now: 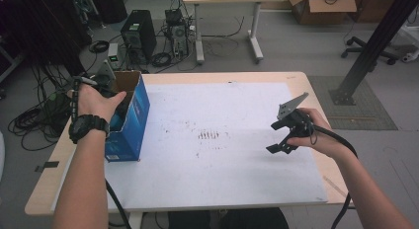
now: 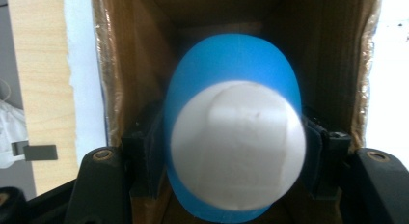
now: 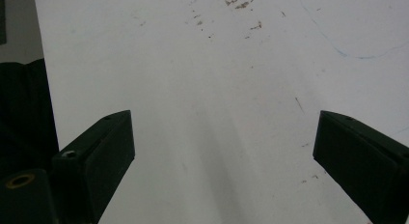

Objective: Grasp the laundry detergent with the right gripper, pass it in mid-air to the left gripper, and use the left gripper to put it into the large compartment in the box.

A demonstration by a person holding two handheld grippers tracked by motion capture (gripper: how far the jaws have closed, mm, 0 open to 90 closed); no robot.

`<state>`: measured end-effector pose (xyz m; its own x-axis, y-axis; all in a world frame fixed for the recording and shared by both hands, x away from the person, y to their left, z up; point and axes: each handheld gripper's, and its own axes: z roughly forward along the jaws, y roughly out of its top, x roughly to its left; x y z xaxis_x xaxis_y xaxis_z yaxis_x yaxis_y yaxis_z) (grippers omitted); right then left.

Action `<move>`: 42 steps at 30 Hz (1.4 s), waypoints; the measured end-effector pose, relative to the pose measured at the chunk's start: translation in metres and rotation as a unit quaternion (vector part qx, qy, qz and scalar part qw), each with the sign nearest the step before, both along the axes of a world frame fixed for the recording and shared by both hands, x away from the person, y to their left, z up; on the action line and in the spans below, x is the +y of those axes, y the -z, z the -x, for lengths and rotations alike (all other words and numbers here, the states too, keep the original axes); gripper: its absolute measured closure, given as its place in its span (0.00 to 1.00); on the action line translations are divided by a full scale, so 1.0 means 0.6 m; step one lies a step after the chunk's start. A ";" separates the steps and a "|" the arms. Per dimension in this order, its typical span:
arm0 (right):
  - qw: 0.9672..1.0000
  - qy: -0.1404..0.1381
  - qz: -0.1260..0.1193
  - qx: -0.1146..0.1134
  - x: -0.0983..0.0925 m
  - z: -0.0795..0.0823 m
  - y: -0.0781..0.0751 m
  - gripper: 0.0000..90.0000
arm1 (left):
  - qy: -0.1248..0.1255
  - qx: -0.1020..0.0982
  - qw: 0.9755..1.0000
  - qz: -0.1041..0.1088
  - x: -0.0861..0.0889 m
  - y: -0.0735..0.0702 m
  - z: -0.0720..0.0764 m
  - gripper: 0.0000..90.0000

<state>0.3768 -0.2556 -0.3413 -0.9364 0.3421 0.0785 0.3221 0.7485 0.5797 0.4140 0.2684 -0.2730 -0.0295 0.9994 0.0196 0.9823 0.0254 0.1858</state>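
At the counter's left edge, the left hand-held gripper clamps a blue-and-white cup inside the cardboard box; the right hand-held gripper hangs wide and empty.

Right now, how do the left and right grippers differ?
The left gripper is inside the box, its fingers shut on a blue cup; the right gripper is over the white sheet, fingers wide apart and empty. Both have black fingers.
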 end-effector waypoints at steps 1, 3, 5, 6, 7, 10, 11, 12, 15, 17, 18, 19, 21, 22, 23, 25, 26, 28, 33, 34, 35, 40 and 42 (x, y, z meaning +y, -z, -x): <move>1.000 0.000 0.000 0.001 0.000 0.000 0.000 0.09 | 0.000 0.004 1.000 0.002 0.000 0.000 0.000 0.41; 1.000 0.001 0.001 0.001 0.000 0.001 -0.001 0.09 | 0.001 0.002 1.000 -0.002 -0.001 0.000 0.001 0.39; 1.000 0.000 0.000 0.000 0.001 0.001 -0.001 0.09 | 0.001 0.003 1.000 -0.001 -0.002 0.000 0.001 0.38; 1.000 0.001 0.000 0.001 0.001 0.002 -0.001 0.09 | 0.002 0.003 1.000 -0.002 -0.002 0.000 0.001 0.37; 1.000 0.000 0.000 0.000 0.001 0.002 -0.001 0.09 | 0.002 0.003 1.000 -0.003 -0.003 -0.001 0.001 0.37; 1.000 0.000 0.001 0.001 0.001 0.002 -0.002 0.09 | 0.006 0.001 1.000 -0.005 -0.003 -0.007 0.004 0.36; 1.000 0.001 0.001 0.001 0.001 0.002 -0.002 0.09 | 0.006 -0.002 1.000 -0.006 -0.004 -0.010 0.005 0.36; 1.000 0.001 0.001 0.000 0.001 0.002 -0.002 0.09 | 0.007 -0.002 1.000 -0.008 -0.004 -0.013 0.006 0.36; 1.000 0.000 0.002 0.000 0.002 0.004 -0.003 0.09 | 0.011 -0.006 1.000 -0.010 -0.006 -0.027 0.011 0.35; 1.000 0.000 0.002 0.000 0.003 0.005 -0.005 0.09 | 0.015 -0.013 1.000 -0.014 -0.007 -0.040 0.014 0.35; 1.000 0.000 0.002 -0.001 0.003 0.006 -0.006 0.09 | 0.016 -0.015 1.000 -0.019 -0.009 -0.047 0.015 0.34; 1.000 0.001 0.001 -0.002 0.003 0.006 -0.007 0.09 | 0.017 -0.016 0.999 -0.023 -0.010 -0.055 0.017 0.35; 1.000 0.000 -0.001 -0.003 0.003 0.007 -0.009 0.09 | 0.022 -0.021 0.999 -0.025 -0.012 -0.070 0.021 0.35; 1.000 0.001 -0.001 -0.003 0.004 0.007 -0.010 0.08 | 0.025 -0.025 0.999 -0.025 -0.014 -0.077 0.023 0.34; 1.000 0.000 -0.001 -0.004 0.004 0.008 -0.011 0.09 | 0.028 -0.028 0.999 -0.023 -0.016 -0.084 0.025 0.34; 1.000 -0.002 -0.001 -0.005 0.005 0.009 -0.014 0.09 | 0.034 -0.031 0.999 -0.023 -0.021 -0.094 0.029 0.32; 1.000 -0.002 -0.001 -0.006 0.006 0.009 -0.015 0.08 | 0.039 -0.031 0.998 -0.025 -0.024 -0.098 0.031 0.32; 1.000 -0.003 -0.001 -0.008 0.008 0.010 -0.019 0.08 | 0.046 -0.035 0.998 -0.025 -0.032 -0.105 0.035 0.30; 1.000 -0.005 0.000 -0.013 0.010 0.012 -0.029 0.09 | 0.071 -0.040 0.996 -0.025 -0.056 -0.113 0.041 0.25; 1.000 -0.006 0.000 -0.014 0.011 0.013 -0.031 0.08 | 0.076 -0.040 0.996 -0.026 -0.063 -0.114 0.042 0.24; 1.000 -0.006 -0.002 -0.015 0.011 0.014 -0.033 0.08 | 0.083 -0.041 0.995 -0.024 -0.070 -0.114 0.043 0.24; 1.000 -0.007 -0.001 -0.019 0.013 0.017 -0.041 0.08 | 0.113 -0.045 0.992 -0.016 -0.108 -0.115 0.046 0.19; 1.000 -0.007 -0.001 -0.019 0.014 0.017 -0.043 0.08 | 0.126 -0.051 0.991 -0.018 -0.124 -0.115 0.047 0.20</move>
